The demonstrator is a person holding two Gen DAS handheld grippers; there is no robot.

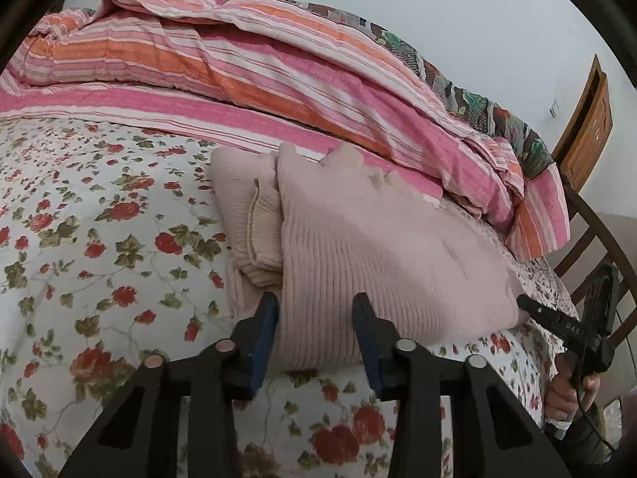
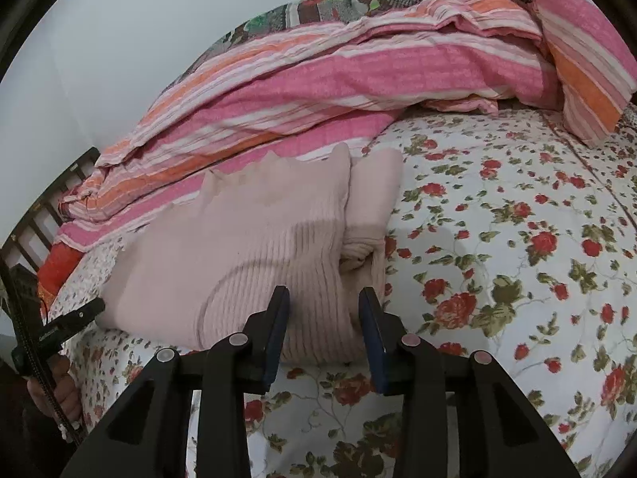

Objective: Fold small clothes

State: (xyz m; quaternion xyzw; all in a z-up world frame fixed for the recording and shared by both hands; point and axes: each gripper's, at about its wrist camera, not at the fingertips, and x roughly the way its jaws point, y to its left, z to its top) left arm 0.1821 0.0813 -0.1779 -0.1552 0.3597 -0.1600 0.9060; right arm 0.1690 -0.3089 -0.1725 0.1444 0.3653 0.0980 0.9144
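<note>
Both grippers meet the pale pink ribbed sweater (image 1: 358, 247) at its near edge, one at each corner, probably so that the edge can be carried over in one even fold. Left gripper (image 1: 314, 338) has its jaws set narrow around the corner of the knit; the cloth fills the gap between the blue pads (image 1: 264, 338), though I cannot tell how firmly they press. Right gripper (image 2: 324, 334) stands in the same way at the other corner, with the thick folded edge bulging between its jaws. The sweater lies on the floral bedsheet (image 1: 99, 239), already folded partly, with a sleeve (image 1: 254, 215) tucked at one side, and its far edge almost touches the striped pink and orange quilt (image 1: 239, 63). Each tool points downward at a slope toward the bed. In the left view, a hand (image 1: 567, 388) holds the right tool low at the bed's edge, near a wooden chair (image 1: 589, 127).
</note>
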